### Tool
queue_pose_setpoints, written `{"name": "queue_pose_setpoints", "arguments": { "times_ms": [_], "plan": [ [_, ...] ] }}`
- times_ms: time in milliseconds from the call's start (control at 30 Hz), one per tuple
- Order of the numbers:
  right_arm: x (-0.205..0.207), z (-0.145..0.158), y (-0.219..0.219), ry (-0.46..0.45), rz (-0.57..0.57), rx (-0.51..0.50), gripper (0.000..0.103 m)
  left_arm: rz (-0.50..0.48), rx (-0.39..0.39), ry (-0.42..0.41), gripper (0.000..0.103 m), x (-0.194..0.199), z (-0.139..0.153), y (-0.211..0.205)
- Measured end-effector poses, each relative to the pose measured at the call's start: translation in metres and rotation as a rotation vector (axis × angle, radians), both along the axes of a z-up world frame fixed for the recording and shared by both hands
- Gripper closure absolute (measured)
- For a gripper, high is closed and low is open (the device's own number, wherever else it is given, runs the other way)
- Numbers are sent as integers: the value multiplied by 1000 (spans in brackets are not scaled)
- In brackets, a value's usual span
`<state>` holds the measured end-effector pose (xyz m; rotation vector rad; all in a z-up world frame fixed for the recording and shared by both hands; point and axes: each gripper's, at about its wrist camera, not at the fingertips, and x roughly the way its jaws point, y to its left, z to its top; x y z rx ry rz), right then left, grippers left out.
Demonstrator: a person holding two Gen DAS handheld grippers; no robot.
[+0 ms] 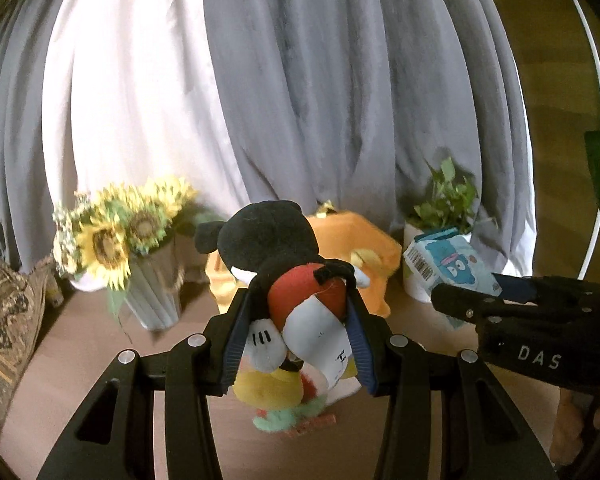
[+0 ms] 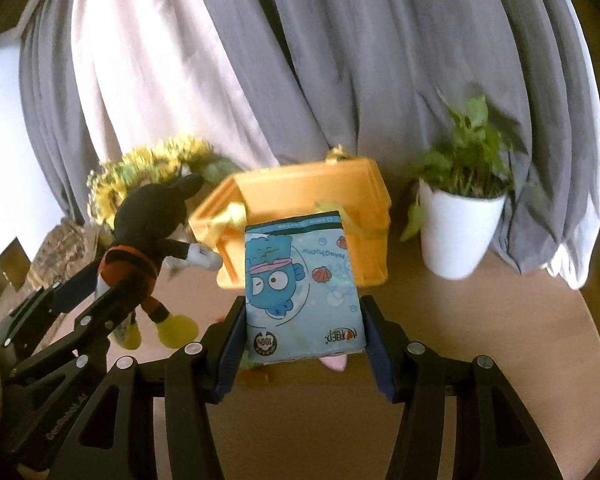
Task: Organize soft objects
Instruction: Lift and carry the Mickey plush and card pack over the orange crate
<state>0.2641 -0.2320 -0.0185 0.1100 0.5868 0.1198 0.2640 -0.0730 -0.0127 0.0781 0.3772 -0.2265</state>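
Orange bin is the biggest task item: open top, sits on the tabletop in front of the grey curtain, between the sunflower vase and the white potted plant. Likely the drop target for the soft stuff. Contents: something yellow pokes over the rim on both sides, can't tell what it is; the rest of the inside is hidden.

Blue tissue pack: right gripper pinches it across its width, pads flat on both side faces, pack off the table, printed face up, far end pointing toward the bin. Side grip makes sense, since the soft pack holds its shape and should drop straight in.

Mouse plush: left gripper clamps it around the red midsection, head pointing away, yellow feet dangling below. A waist grip keeps the limbs free and the bulk centred. It hangs clear of the table, just left of the bin.

Both items are short of the bin, not over it yet.

Leftovers on the table under the grippers: a small green-and-red soft toy, and a pink bit peeking from under the pack. Probably next in queue.
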Motion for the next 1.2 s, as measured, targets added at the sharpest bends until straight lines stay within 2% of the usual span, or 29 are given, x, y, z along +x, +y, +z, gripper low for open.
{"name": "queue_pose_setpoints", "arguments": {
  "times_ms": [333,733,1200],
  "plan": [
    [21,30,10,-106,-22,5,48,-6,-12,-66,57,27,24,12],
    [58,56,16,-173,-31,0,48,-39,-51,-70,57,76,45,18],
    [120,63,3,-182,-57,-14,48,-32,27,-97,57,135,47,1]
  ]
}}
